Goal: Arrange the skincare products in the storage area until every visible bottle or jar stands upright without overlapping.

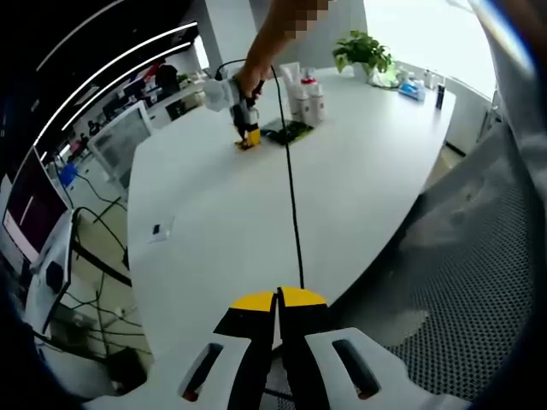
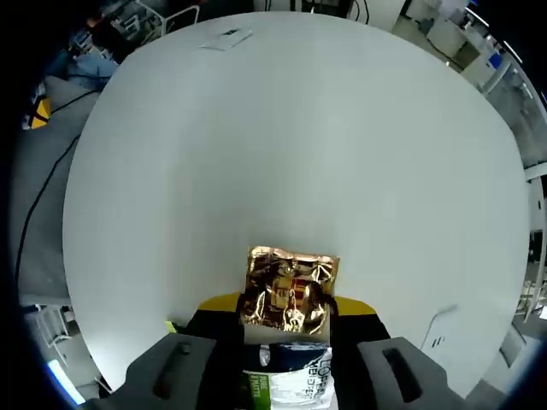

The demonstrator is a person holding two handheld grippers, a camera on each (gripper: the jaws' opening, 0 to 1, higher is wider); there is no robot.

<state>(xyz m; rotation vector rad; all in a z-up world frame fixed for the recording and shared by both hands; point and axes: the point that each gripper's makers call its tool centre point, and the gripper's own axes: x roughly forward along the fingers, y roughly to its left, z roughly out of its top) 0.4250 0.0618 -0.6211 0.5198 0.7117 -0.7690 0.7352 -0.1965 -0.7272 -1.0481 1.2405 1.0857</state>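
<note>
1. gold foil sachet clamped between the jaws of the right gripper, crinkled face to the camera, just above the white table; beneath it in the same grip, what looks like a white pack with green print.
2. hard to call a long axis: roughly square, flat side on, top edge away from the gripper toward open tabletop.
3. seen from the left gripper view, right gripper lowered near the far table edge, just beside a dark green flat pack lying flat.
4. close behind, a cluster of white bottles already upright, seemingly not overlapping.
5. judged partway: bottles standing, flat packs not yet placed, sachet in hand.
6. left gripper well apart at the near edge, jaws closed on nothing, black cable running across the table.
</note>
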